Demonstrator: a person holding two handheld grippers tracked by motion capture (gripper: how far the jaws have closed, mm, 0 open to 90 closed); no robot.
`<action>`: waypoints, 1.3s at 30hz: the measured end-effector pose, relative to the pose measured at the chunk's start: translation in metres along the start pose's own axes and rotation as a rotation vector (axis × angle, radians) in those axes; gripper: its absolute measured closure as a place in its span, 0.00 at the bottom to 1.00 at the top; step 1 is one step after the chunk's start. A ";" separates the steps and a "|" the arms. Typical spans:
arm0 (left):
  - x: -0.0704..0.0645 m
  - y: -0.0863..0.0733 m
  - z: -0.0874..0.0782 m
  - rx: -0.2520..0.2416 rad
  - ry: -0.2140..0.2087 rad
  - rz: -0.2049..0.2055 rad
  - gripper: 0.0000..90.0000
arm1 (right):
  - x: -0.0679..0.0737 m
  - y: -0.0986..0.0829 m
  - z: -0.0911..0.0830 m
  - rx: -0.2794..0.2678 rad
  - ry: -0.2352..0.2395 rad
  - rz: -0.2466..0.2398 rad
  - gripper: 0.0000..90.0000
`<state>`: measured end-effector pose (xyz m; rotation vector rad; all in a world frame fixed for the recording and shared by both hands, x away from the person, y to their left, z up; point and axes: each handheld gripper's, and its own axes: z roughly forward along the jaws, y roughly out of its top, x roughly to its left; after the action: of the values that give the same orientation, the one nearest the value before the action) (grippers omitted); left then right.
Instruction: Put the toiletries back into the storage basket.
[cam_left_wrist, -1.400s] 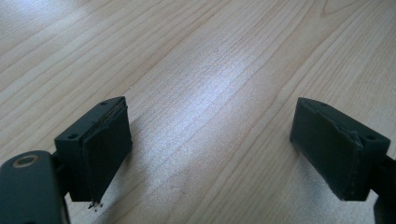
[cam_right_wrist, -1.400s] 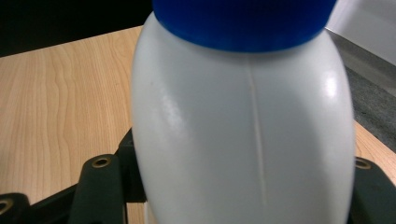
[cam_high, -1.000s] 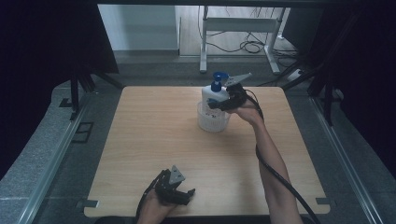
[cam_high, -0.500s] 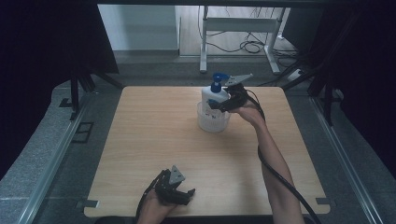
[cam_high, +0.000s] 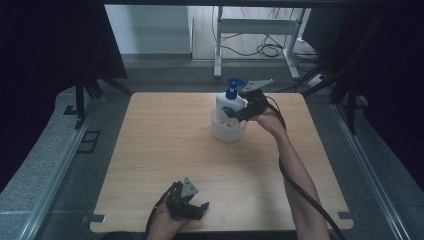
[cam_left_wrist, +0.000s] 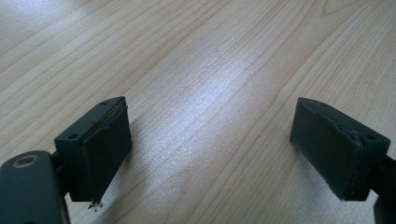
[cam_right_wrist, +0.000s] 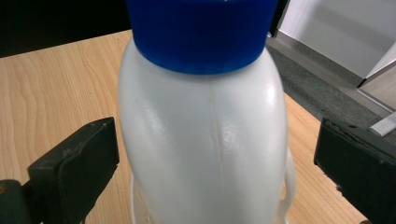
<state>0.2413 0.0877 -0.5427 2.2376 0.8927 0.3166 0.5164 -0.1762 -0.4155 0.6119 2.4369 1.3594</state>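
A: Can you read any words or numbers here?
B: No. The white bottle (cam_right_wrist: 201, 140) has no letters I can see, and its blue cap (cam_right_wrist: 201, 32) is plain too.

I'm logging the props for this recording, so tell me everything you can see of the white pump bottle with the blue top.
The white plastic pump bottle has a smooth, glossy, rounded body with a faint seam down its middle, a ribbed blue collar and a blue pump head. It stands upright inside a clear round plastic tub near the far edge of the light wooden table. The right gripper has its jaws open either side of the bottle's shoulders, with a gap showing on each side, so it isn't clamped.
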 end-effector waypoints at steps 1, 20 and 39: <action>0.000 0.000 0.000 -0.001 0.000 0.000 0.13 | 0.000 0.000 -0.001 0.001 -0.004 -0.002 0.00; 0.000 0.000 0.000 -0.002 0.002 -0.002 0.13 | 0.004 0.001 -0.029 -0.001 -0.060 -0.005 0.00; 0.000 0.000 0.000 0.001 0.003 0.002 0.13 | 0.012 -0.012 -0.046 0.004 -0.067 0.000 0.00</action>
<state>0.2416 0.0875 -0.5427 2.2395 0.8928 0.3201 0.4831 -0.2099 -0.4029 0.6481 2.3875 1.3132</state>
